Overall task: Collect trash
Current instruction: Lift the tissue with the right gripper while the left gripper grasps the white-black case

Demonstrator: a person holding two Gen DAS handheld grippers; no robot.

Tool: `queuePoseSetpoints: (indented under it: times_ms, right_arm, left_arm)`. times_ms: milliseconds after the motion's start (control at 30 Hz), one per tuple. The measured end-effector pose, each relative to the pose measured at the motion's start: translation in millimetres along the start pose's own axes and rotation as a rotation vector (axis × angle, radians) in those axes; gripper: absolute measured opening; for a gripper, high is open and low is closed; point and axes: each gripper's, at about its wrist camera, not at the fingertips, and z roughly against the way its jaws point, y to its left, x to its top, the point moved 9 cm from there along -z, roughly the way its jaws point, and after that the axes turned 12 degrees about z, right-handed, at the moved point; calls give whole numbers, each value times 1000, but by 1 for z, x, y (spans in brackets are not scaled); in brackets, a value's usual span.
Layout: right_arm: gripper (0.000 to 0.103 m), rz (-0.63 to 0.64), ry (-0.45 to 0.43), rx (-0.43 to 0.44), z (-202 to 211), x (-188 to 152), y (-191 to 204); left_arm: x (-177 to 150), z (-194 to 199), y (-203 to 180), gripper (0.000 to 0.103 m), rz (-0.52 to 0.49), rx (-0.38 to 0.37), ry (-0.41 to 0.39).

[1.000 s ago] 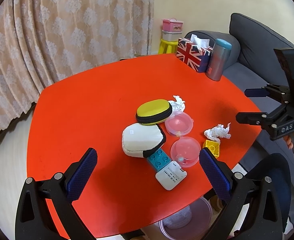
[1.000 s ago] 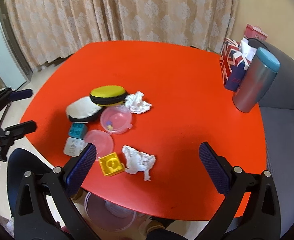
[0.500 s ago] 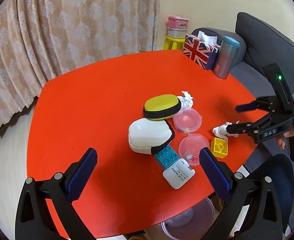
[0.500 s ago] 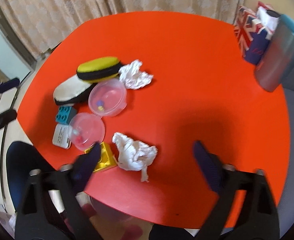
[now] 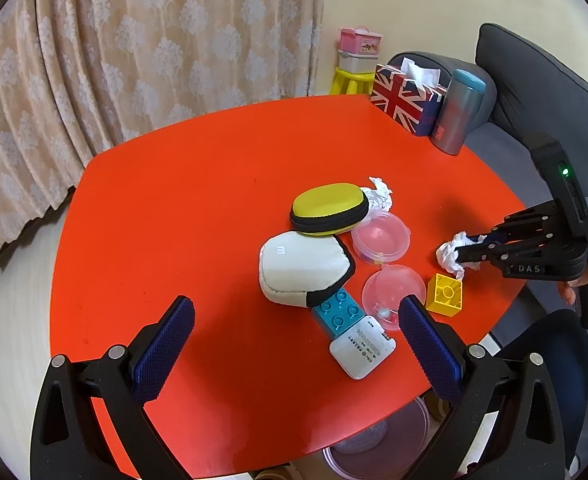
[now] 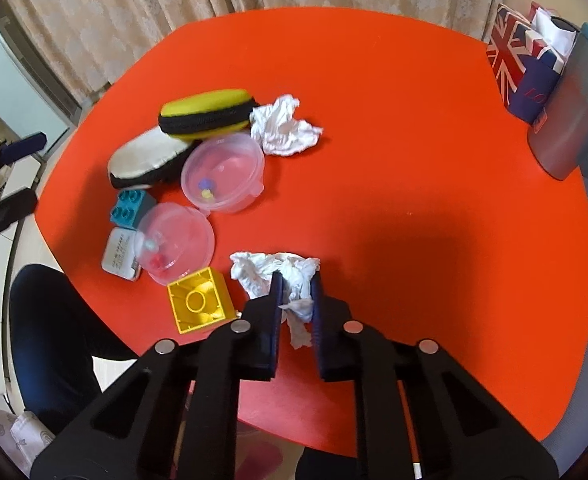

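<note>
Your right gripper has its blue-padded fingers pinched on the crumpled white tissue wad near the front edge of the round red table. It comes in low from the table's edge, so the pads catch the tail of the paper without brushing the yellow plastic toy brick just beside it on the left. Your left gripper hangs above the near side of the table with its fingers spread wide and nothing between them.

A second crumpled white tissue lies farther in, touching the yellow zip-up oval case and just beside the clear round plastic tub. That one looks harder to reach cleanly, as both sit tight against it. A clear dome lid, a teal toy brick and a white padded pouch crowd the same patch. A clear plastic bin shows under the table's near edge, probably where the trash goes.
</note>
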Motion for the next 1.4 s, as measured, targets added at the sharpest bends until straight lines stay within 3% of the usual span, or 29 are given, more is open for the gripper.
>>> queuePoseSetpoints:
  times_ms: [467,933,1267,1300,1367,1400]
  right_arm:
    - [10,-14,-94,5,45,24,2]
    - [10,-24,-115,5,58,26,5]
    - [10,-31,-113,7,55,26,0]
    - [10,-32,-113,7,54,25,0]
    - [10,-34,-112,8,53,25,0]
    - [10,-34,-111,9,53,25,0]
  left_arm:
    - [14,-24,-1,98,-16,16,36]
    - [7,-85,1,98,37,-3,224]
    - [5,-105,5,97,73,-5,257]
    - [5,-104,6,96,71,-13,256]
    - [4,-103,6,78,62,-23,258]
    - [5,-104,6,78,56,-17,258]
